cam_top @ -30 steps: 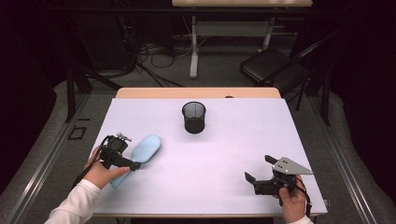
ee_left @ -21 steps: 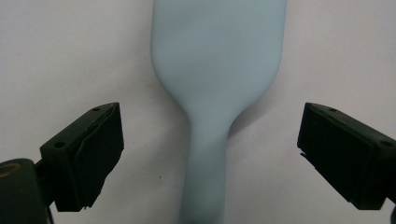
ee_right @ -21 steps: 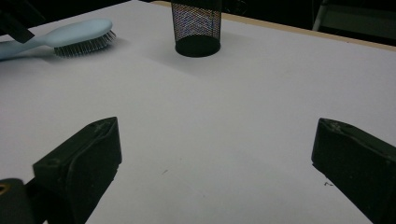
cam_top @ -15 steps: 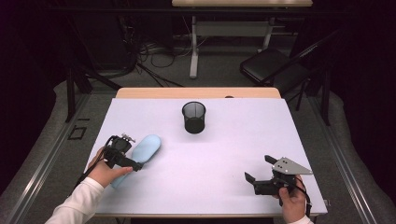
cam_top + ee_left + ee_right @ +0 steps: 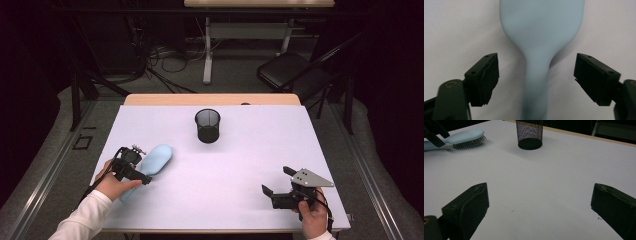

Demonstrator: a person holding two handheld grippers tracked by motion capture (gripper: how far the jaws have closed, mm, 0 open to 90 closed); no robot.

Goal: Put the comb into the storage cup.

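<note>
I have the left gripper (image 5: 131,169) at the left side of the table (image 5: 320,150), nearer to me than the mesh cup (image 5: 207,126) and well apart from it. Its jaws are spread wide, one on each side of the thin handle of the light blue hairbrush (image 5: 539,50), and they do not touch it; I judge I put them there because the neck is the narrowest part and the easiest to pinch. The hairbrush lies flat on the table, to the left of the mesh cup and a little toward me, with its broad head pointing to the cup. Its back is smooth, matte and rounded, and in the right gripper view I see short bristles under the head, so it rests bristles down. The mesh cup is black, upright and open at the top, standing near the far edge in the middle; maybe the brush should go in it, but this is only my guess. The right gripper (image 5: 282,195) is far to the right of the cup, close to me, released too and holding nothing, resting low over the bare table as if waiting.
</note>
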